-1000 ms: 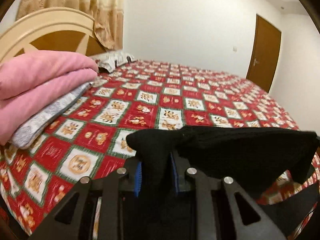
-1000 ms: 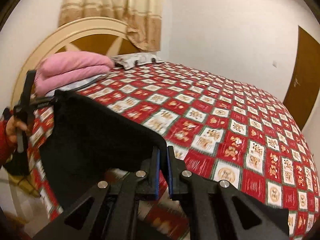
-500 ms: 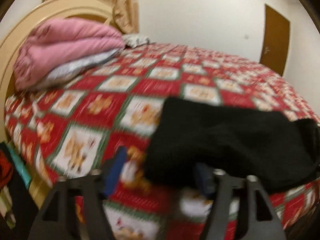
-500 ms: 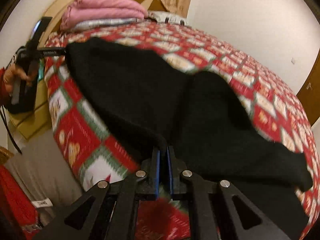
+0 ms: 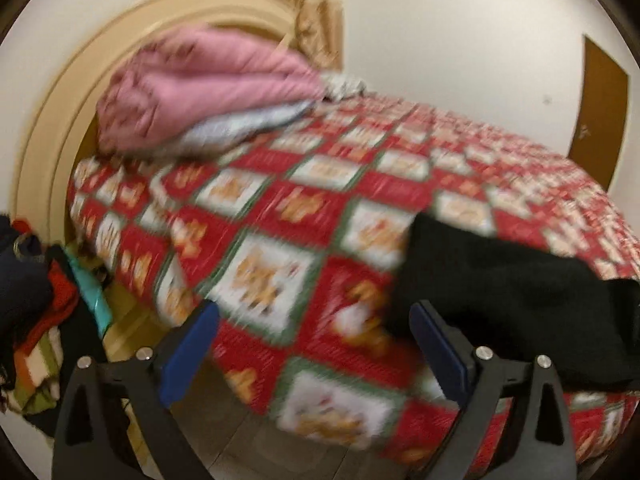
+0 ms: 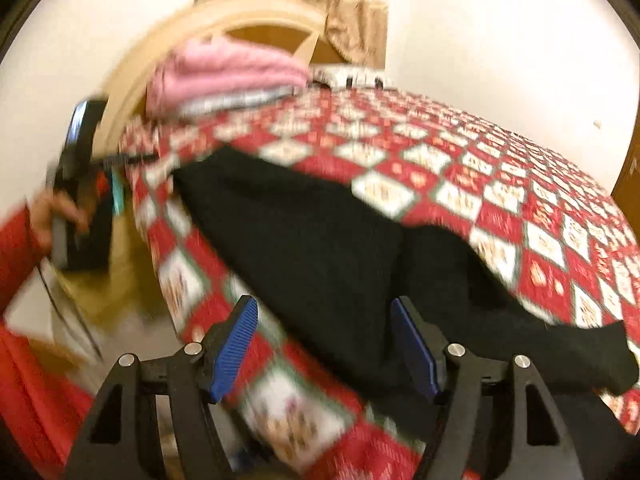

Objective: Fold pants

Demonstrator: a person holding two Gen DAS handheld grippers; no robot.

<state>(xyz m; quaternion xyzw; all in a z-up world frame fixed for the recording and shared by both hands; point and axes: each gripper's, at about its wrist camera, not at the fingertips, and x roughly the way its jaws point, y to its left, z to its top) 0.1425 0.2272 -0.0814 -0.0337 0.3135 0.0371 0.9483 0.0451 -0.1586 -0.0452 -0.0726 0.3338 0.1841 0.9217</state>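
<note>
Right wrist: one black pants [image 6: 320, 248], seemingly free between two blue pads [image 6: 236, 344].

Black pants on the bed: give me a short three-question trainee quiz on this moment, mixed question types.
1. True or false: the left tool is clamped on the black pants.
2. Multiple choice: the pants lie on (A) a bare wooden floor, (B) the red patterned bedspread, (C) the pink folded blanket.
3. Fill in: both tools' jaws have just been ____, and the right tool grips nothing.

Key: 1 false, its pads stand apart, the pants lying beside the right-hand pad; 2 B; 3 opening.
</note>
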